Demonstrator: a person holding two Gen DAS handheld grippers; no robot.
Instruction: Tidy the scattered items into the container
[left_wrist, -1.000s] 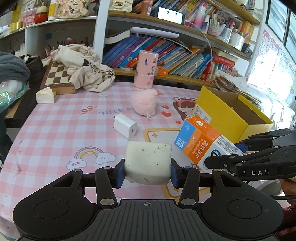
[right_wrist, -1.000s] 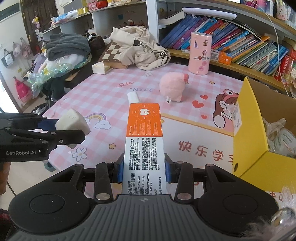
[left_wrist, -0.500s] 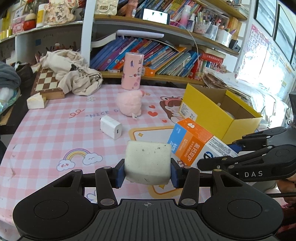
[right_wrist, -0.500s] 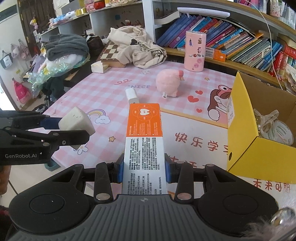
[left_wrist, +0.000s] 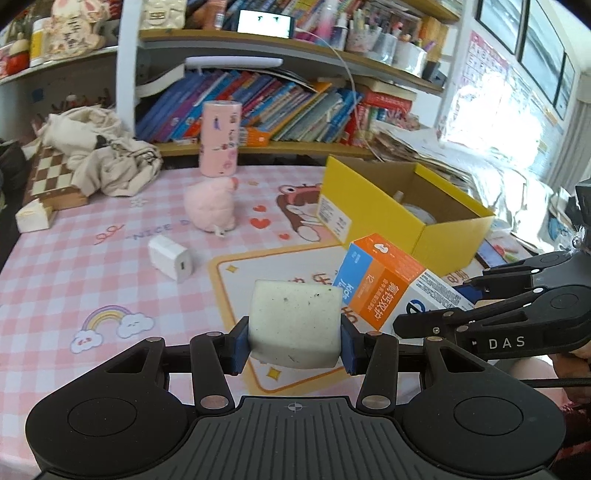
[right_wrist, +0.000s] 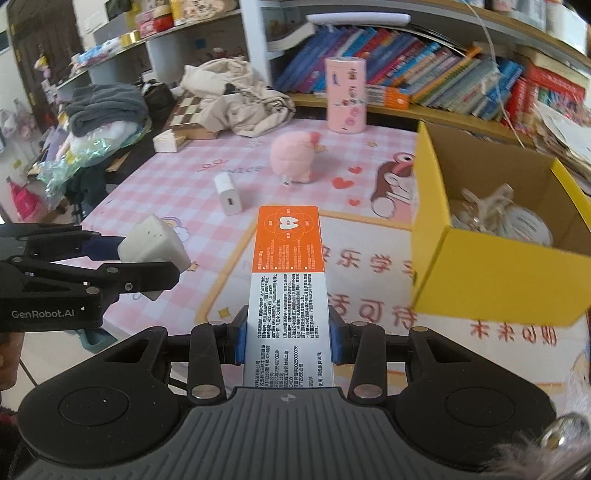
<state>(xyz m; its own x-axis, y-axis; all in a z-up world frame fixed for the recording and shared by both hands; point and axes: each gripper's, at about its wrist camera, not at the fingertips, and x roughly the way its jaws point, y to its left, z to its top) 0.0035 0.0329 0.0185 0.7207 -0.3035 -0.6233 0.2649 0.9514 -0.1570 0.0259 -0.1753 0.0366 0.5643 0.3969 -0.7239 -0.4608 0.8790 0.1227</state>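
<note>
Left wrist view: left gripper (left_wrist: 294, 341) clamped on a speckled white sponge block (left_wrist: 294, 324), blue pads (left_wrist: 238, 343) pressed flat against both sides, block carried above the pink checked tablecloth (left_wrist: 74, 266). Just right of the block, an orange-and-blue toothpaste box (left_wrist: 384, 284), gripped at its white end by the right gripper (left_wrist: 465, 301), black fingers reaching in from the right edge. Beyond the toothpaste box, the yellow cardboard box (left_wrist: 439, 236), open-topped, something pale lying inside. Left of the yellow box, on the cloth: a white charger plug (left_wrist: 170, 256), and further back a pink plush toy (left_wrist: 210, 208). Behind the plush, a pink cylinder (left_wrist: 219, 144) upright before the bookshelf (left_wrist: 295, 107). Far left of the yellow box, a chessboard (left_wrist: 48, 177) under a heap of beige cloth (left_wrist: 107, 162).

Right wrist view: right gripper (right_wrist: 288, 341) closed tight on the toothpaste box (right_wrist: 288, 280), orange end pointing away, white printed end between the pads. Yellow cardboard box (right_wrist: 491, 273) just right of the toothpaste box, clear plastic and a round pale item inside. Left gripper (right_wrist: 147, 264) at the left edge, holding the sponge block (right_wrist: 153, 247) well left of the yellow box. Charger plug (right_wrist: 229, 194) and plush toy (right_wrist: 293, 157) lying out on the tablecloth (right_wrist: 177, 192), left of the yellow box.
</note>
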